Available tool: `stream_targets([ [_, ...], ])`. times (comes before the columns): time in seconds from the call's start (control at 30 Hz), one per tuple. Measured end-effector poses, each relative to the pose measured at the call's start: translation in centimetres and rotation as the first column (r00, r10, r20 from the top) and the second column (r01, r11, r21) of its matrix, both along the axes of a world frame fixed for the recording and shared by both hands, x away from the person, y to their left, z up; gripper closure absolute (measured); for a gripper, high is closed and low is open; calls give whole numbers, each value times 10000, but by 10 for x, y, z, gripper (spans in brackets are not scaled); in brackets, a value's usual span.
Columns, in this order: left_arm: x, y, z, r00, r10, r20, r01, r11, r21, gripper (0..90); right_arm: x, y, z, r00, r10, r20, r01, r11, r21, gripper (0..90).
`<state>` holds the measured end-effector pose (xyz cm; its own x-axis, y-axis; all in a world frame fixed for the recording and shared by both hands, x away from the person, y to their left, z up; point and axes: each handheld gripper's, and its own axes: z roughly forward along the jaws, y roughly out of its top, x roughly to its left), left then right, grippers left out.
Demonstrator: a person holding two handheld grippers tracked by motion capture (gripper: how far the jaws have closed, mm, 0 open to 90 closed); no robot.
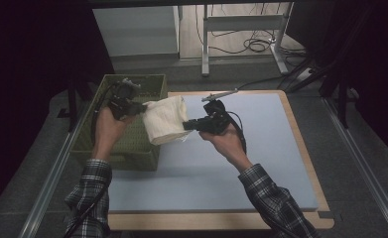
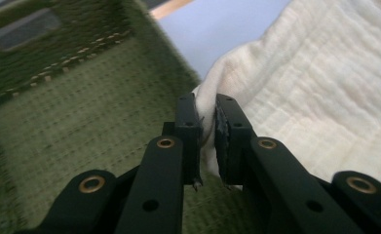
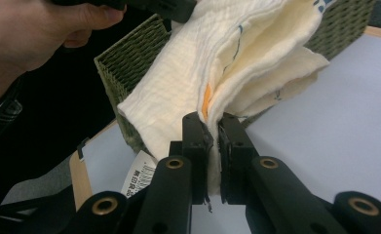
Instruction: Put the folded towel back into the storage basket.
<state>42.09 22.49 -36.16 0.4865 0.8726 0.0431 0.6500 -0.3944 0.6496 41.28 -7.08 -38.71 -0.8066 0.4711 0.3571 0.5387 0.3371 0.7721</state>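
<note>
Spanning both tongs—each clamped on an end—folded cream cloth (image 1: 165,120) lies crosswise above the basket (image 1: 132,144).

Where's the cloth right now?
In the high view the cloth hangs left of centre, off the table, pinched between the left gripper and right gripper, over the right rim of the green basket.

I see 2 plaid flannel sleeves, dark with pale checks, cuffs at the wrists. My left gripper (image 1: 143,107) and right gripper (image 1: 185,125) are black, blocky bodies, each with a black cable trailing back along the forearm. Up close, each has 2 flat black link arms with brass-ringed pivot holes and small plain holes, ending in 2 upright black pads with small screws; a thin grey plate tops the right one.
</note>
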Motion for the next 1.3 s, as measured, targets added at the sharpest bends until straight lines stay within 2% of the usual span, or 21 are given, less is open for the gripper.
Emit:
stream_targets([
  [0.2,-3,18,0,9987,490,113,-492,9986,181,820,2,26,-4,9999,104,27,-104,9999,-125,832],
  [0.47,-4,44,-6,9937,1117,30,-1117,9927,460,820,5,64,-14,9997,219,-112,-221,9997,-133,832],
  [0.83,-2,75,-29,9840,1779,-110,-1760,9795,983,819,0,119,-34,9996,140,-258,-155,9981,-590,830],
  [0.93,-2,82,-37,9824,1862,-115,-1839,9768,1100,819,0,132,-41,9995,73,-310,-98,9969,-785,830],
  [1.07,-4,90,-44,9823,1872,-77,-1853,9767,1084,816,0,148,-51,9986,-57,-531,3,9949,-1008,827],
  [1.3,-4,97,-53,9855,1697,-40,-1685,9811,955,812,0,161,-62,9951,-350,-920,224,9906,-1348,824],
])
